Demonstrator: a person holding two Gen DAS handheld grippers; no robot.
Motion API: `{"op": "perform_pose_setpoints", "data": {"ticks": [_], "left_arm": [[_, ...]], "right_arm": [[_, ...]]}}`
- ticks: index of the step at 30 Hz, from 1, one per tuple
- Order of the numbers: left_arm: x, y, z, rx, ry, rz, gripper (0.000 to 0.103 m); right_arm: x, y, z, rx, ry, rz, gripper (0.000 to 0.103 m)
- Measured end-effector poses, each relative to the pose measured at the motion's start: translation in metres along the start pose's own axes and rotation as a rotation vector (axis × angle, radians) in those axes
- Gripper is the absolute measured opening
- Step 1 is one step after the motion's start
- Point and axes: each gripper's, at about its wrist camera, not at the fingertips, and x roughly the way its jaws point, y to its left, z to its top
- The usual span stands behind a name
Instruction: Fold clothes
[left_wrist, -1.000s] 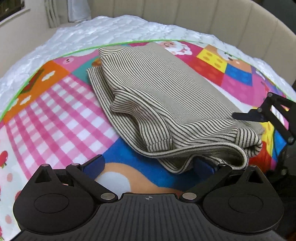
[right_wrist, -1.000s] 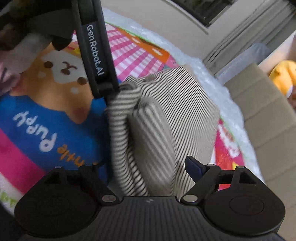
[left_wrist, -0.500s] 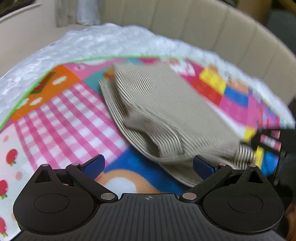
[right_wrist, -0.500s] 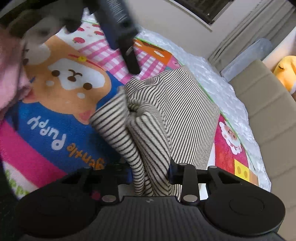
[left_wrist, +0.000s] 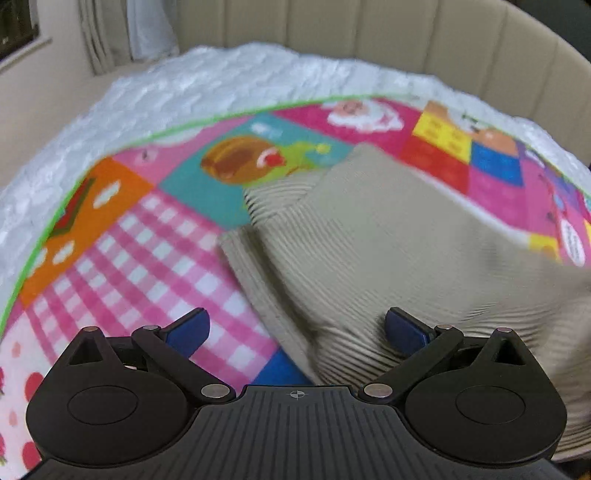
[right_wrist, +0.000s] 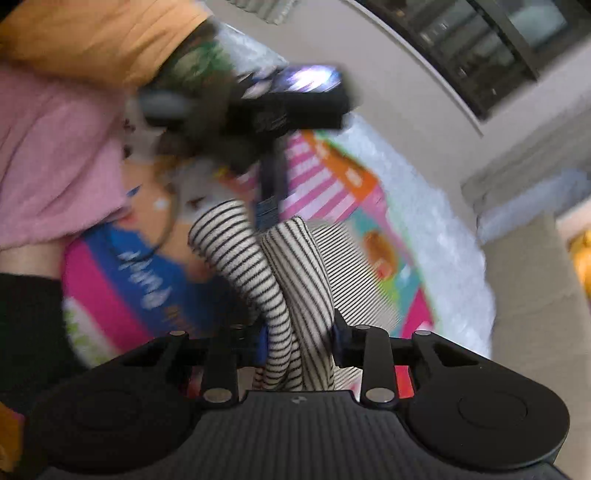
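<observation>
A beige top with thin dark stripes (left_wrist: 369, 251) lies folded on a colourful play mat (left_wrist: 140, 251). My left gripper (left_wrist: 297, 328) is open and empty, its blue pads wide apart just above the garment's near left edge. My right gripper (right_wrist: 299, 339) is shut on a bunched fold of the striped top (right_wrist: 280, 280), which is lifted off the mat. The left gripper also shows in the right wrist view (right_wrist: 273, 107), blurred, above the garment.
The mat lies on a white quilted cover (left_wrist: 221, 81) with a beige padded headboard (left_wrist: 369, 33) behind. The person's pink sleeve (right_wrist: 55, 155) fills the left of the right wrist view. A window (right_wrist: 480, 40) is at the upper right.
My right gripper closed on the garment's fold and lifted it. My left gripper let go of the near edge, pulled away and rose. The garment has shifted to the right.
</observation>
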Motion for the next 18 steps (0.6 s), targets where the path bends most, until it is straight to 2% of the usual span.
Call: {"op": "perform_pose_setpoints", "data": {"ticks": [4, 7, 9, 11, 13, 16, 18], "left_arm": [[0.006, 0.024, -0.006, -0.079, 0.030, -0.045, 0.102], [-0.012, 0.047, -0.005, -0.147, -0.029, -0.004, 0.102], [-0.028, 0.064, -0.006, -0.205, -0.085, -0.019, 0.102], [-0.038, 0.075, -0.008, -0.254, -0.132, -0.057, 0.102], [-0.043, 0.075, -0.006, -0.260, -0.165, -0.134, 0.102], [-0.044, 0.062, -0.001, -0.221, -0.199, -0.260, 0.102], [-0.037, 0.045, 0.003, -0.175, -0.189, -0.299, 0.103]], "right_arm": [[0.047, -0.048, 0.025, -0.034, -0.037, 0.080, 0.034], [0.105, -0.061, 0.034, -0.044, -0.029, 0.058, 0.037], [0.141, -0.067, 0.034, -0.026, 0.005, 0.053, 0.037], [0.168, -0.071, 0.027, 0.022, 0.028, 0.052, 0.040], [0.183, -0.076, 0.021, 0.090, 0.018, 0.046, 0.049], [0.178, -0.091, 0.013, 0.221, -0.002, 0.038, 0.062], [0.169, -0.101, 0.006, 0.300, -0.013, 0.030, 0.064]]}}
